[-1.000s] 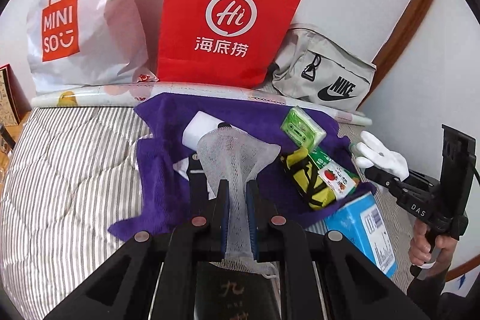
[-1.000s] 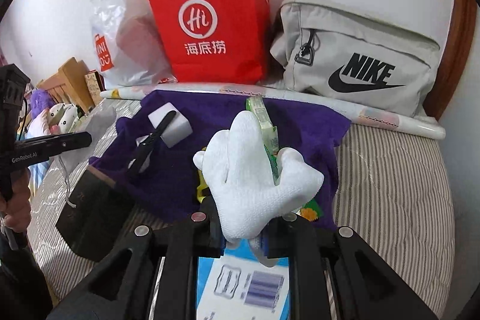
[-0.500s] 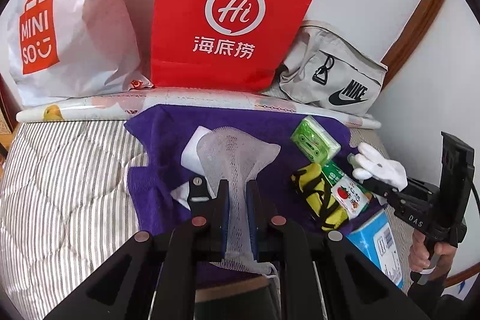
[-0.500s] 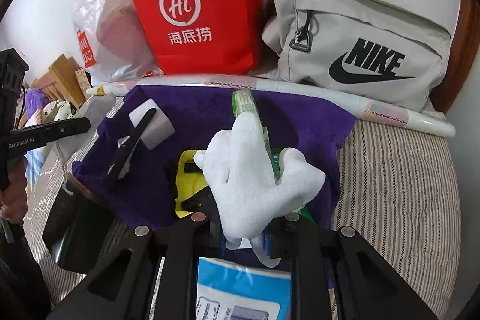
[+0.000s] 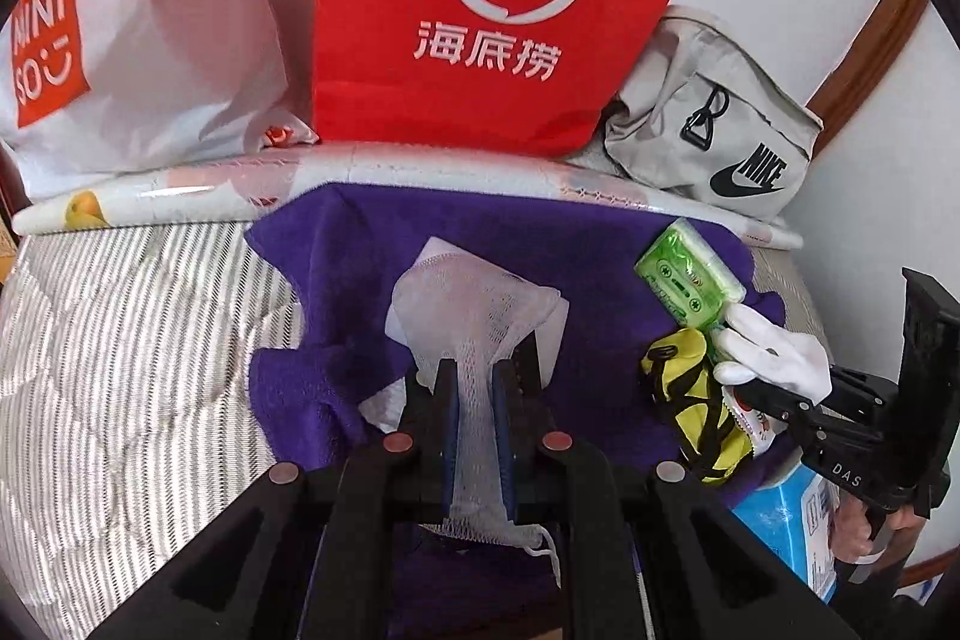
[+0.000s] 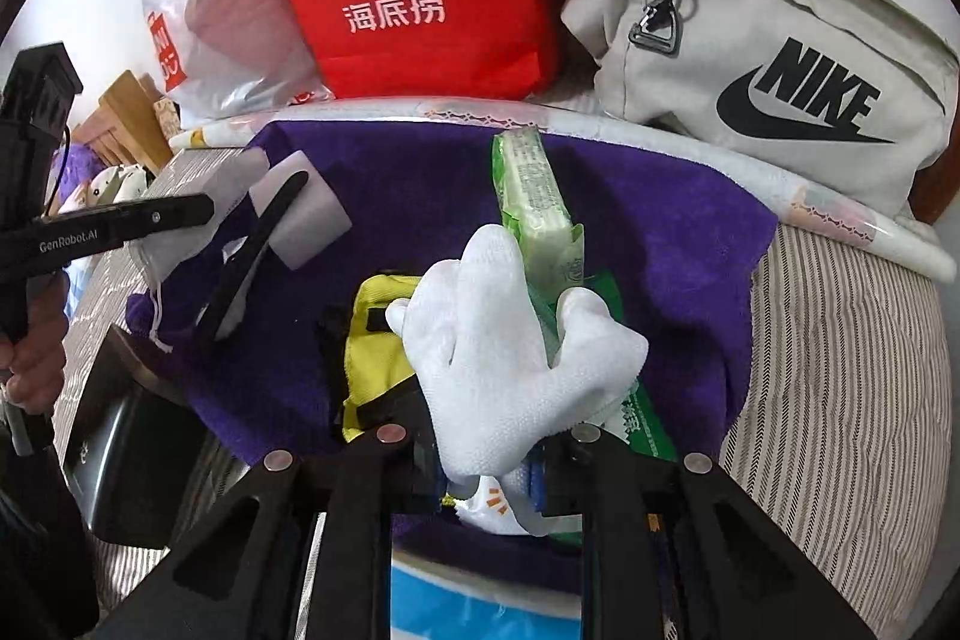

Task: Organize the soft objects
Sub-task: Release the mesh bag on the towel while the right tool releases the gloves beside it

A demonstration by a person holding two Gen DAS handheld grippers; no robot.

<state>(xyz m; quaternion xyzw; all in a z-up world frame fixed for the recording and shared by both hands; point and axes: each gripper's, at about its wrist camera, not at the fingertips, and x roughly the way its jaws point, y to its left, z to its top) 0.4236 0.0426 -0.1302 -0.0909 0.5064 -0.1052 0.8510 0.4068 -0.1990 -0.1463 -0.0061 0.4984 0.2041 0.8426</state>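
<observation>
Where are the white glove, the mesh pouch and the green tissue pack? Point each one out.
white glove (image 6: pixel 498 370), right wrist view, on its palm area above the right gripper.
mesh pouch (image 5: pixel 474 316), left wrist view, on its flared upper part.
green tissue pack (image 5: pixel 687 283), left wrist view, on its printed top face.

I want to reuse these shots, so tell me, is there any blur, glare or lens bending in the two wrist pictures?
Left wrist view: sharp, strong fisheye bending with dark corners, mild sheen on the plastic bag, and the mesh cloth stays crisp. Right wrist view: same bending, the white glove is bright but shows its weave, and the grey bag looks stretched near the edge.
</observation>
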